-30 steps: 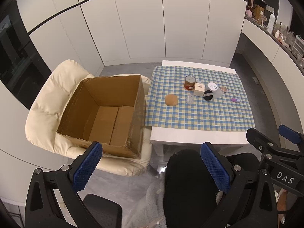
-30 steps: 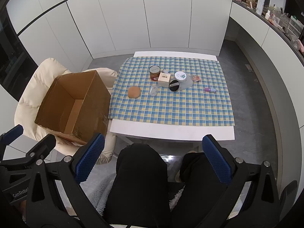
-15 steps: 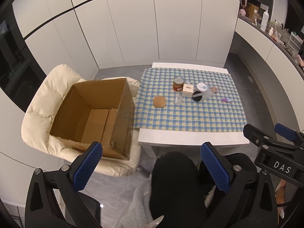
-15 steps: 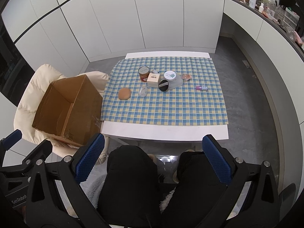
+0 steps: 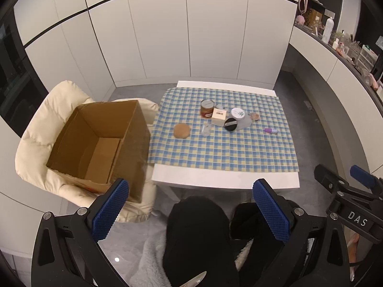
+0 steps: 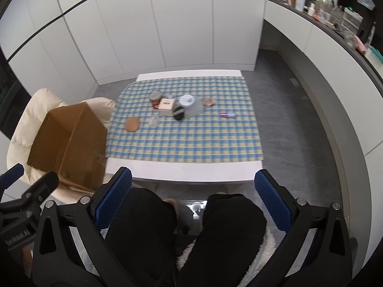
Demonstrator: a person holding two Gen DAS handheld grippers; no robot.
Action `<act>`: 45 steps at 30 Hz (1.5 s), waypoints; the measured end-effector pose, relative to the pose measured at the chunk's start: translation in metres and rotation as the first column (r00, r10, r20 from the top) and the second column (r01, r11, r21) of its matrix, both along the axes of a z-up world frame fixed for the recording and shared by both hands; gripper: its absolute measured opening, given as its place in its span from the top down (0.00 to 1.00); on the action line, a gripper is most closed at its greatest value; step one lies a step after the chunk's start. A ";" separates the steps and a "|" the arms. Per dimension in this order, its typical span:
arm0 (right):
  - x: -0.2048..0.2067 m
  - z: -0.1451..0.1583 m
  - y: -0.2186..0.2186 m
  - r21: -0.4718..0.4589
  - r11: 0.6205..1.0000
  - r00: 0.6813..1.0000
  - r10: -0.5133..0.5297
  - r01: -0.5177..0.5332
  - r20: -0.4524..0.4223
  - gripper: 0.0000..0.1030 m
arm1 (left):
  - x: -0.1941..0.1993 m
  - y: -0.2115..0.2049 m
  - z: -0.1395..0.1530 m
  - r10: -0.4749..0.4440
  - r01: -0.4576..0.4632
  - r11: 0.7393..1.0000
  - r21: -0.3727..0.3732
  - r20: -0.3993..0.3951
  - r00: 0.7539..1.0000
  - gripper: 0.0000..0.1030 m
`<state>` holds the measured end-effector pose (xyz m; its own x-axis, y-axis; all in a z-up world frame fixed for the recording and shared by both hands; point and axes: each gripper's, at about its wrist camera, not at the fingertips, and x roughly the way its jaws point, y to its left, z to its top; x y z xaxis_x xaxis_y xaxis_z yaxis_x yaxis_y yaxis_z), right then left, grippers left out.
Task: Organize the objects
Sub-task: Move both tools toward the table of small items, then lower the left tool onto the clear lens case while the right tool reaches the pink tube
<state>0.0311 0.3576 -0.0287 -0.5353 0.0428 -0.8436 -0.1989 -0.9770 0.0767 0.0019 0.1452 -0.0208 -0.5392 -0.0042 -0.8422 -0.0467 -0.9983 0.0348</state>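
My left gripper (image 5: 190, 209) hangs high above my lap, jaws spread wide with nothing between them; its blue pads (image 5: 110, 205) frame my black-clad knees (image 5: 198, 224). My right gripper (image 6: 192, 202) is also held up and back from the table (image 6: 191, 171), jaws spread just as wide and holding nothing. In the left view the right gripper shows at 4 o'clock; in the right view the left one shows at 8 o'clock.

The white table stands ahead of me, covered by a blue-and-yellow checked cloth (image 5: 222, 148). The things to sort sit in a loose cluster toward the cloth's far side, at about 12 o'clock in both views. A brown bun (image 5: 181, 130) lies alone at the left of the group. Just to its right is a small clear piece (image 5: 205, 129), too small to make out. Behind it stands a red can (image 5: 207, 108), with a small cream box (image 5: 219, 116) touching or just beside it. Right of the box is a white-lidded tub (image 5: 238, 114) lying tilted, and a black round lid (image 5: 230, 124) leans at its front. A small pinkish thing (image 5: 254, 116) lies past the tub, and a little purple item (image 5: 270, 130) rests apart at the right.

At 10 o'clock in the left view an open cardboard box (image 5: 100, 141), empty, sits on a cream padded chair (image 5: 40, 138), its side close against the table's left edge.
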 end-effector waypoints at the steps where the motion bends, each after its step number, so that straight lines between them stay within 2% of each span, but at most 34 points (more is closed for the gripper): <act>1: 0.001 0.000 0.004 -0.001 1.000 1.000 -0.007 0.007 -0.001 0.00 | -0.001 0.003 -0.002 -0.006 0.006 1.000 0.001 0.004 1.000 0.00; 4: 0.006 -0.001 0.015 -0.002 1.000 1.000 -0.022 0.022 -0.001 0.00 | -0.001 0.010 -0.007 -0.019 0.019 1.000 -0.016 0.001 1.000 0.00; 7: 0.007 -0.002 0.023 -0.016 0.999 1.000 -0.028 0.028 0.001 0.00 | 0.002 0.019 -0.014 -0.028 0.027 0.997 -0.074 -0.012 1.000 0.00; 20: -0.011 -0.018 0.031 -0.005 0.999 0.999 -0.039 0.039 0.009 0.00 | -0.025 0.017 -0.036 -0.028 0.028 1.000 -0.003 0.031 0.999 0.00; 25: -0.028 -0.026 0.035 -0.003 0.999 0.999 -0.040 0.040 0.004 0.00 | -0.042 0.027 -0.044 -0.035 0.036 0.999 -0.032 0.024 0.999 0.00; 35: -0.072 -0.059 0.041 0.039 0.999 0.999 -0.038 0.037 0.032 0.00 | -0.092 0.030 -0.094 -0.025 0.026 1.000 -0.015 0.108 0.994 0.00; 41: -0.100 -0.081 0.043 0.086 0.996 1.000 -0.018 0.016 0.012 0.00 | -0.123 0.026 -0.127 -0.006 0.009 1.000 -0.016 0.157 0.988 0.00; 45: -0.119 -0.101 0.052 0.071 0.997 1.000 -0.007 0.007 0.007 0.00 | -0.144 0.021 -0.146 0.006 -0.003 1.000 -0.018 0.178 0.984 0.00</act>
